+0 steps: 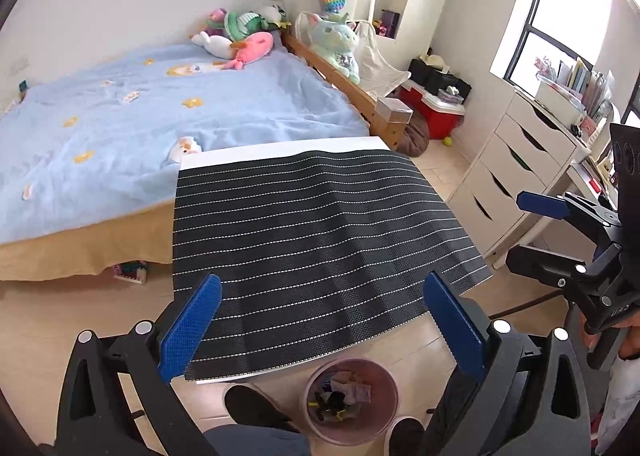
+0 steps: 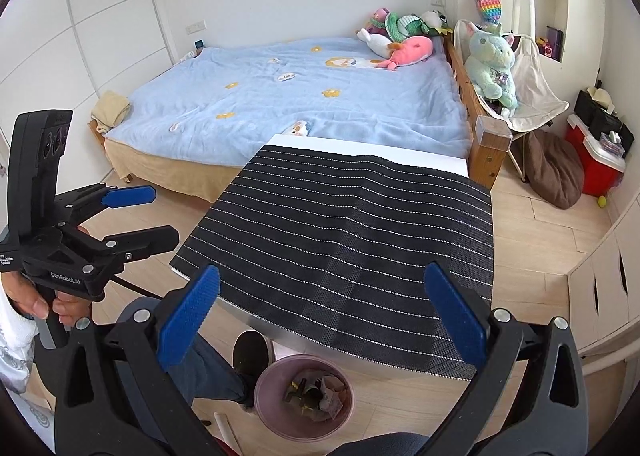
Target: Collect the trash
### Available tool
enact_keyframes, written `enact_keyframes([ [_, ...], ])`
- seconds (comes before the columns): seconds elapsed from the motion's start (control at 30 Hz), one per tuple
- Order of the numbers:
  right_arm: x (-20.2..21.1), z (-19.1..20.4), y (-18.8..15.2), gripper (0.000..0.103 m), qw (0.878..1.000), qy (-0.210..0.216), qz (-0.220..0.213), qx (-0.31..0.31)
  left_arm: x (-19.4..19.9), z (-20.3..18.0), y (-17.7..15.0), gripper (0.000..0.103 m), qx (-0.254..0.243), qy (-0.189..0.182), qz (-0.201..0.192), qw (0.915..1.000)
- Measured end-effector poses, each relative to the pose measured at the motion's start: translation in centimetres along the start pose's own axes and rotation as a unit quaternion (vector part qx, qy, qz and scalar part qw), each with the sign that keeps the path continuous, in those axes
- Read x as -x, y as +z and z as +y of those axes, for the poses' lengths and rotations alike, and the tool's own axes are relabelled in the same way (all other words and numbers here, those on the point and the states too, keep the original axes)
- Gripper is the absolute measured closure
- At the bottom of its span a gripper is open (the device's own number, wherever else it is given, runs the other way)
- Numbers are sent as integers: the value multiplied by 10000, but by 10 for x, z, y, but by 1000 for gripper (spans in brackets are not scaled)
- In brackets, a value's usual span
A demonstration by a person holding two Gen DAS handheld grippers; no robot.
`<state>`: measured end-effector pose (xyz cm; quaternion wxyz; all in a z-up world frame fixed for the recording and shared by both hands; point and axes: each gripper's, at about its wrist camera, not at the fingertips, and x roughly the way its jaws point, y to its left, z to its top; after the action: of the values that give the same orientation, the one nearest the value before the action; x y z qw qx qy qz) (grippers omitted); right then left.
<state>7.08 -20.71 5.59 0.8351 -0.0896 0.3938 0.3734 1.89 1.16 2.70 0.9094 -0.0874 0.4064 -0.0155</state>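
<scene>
A pink trash bin [image 1: 352, 402] [image 2: 304, 400] stands on the floor below the table's near edge, with several crumpled wrappers inside. The white table [image 1: 280, 147] [image 2: 360, 147] carries a black mat with white stripes [image 1: 312, 232] [image 2: 352, 240], and no loose trash shows on it. My left gripper [image 1: 320, 320] hovers open above the mat's near edge, nothing between its blue fingers. Open too, my right gripper [image 2: 322, 316] hangs over the near edge with nothing held. Each gripper shows in the other's view: the right gripper [image 1: 536, 232] at the right, the left gripper [image 2: 148, 215] at the left.
A bed with a blue blanket [image 1: 160, 123] [image 2: 320, 95] and plush toys [image 1: 240, 39] lies behind the table. White drawers [image 1: 516, 175] stand at the right, a red cooler [image 2: 596, 167] and brown cushion [image 2: 556, 171] beyond. A person's shoes [image 1: 256, 404] rest beside the bin.
</scene>
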Motion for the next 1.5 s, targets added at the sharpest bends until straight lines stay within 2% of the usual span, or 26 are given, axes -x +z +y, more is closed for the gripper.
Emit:
enact_keyframes([
  [1.5,-4,0,-8,3,10000,12,59,20,-4,0,-3,6,-6,-5,72,10000],
])
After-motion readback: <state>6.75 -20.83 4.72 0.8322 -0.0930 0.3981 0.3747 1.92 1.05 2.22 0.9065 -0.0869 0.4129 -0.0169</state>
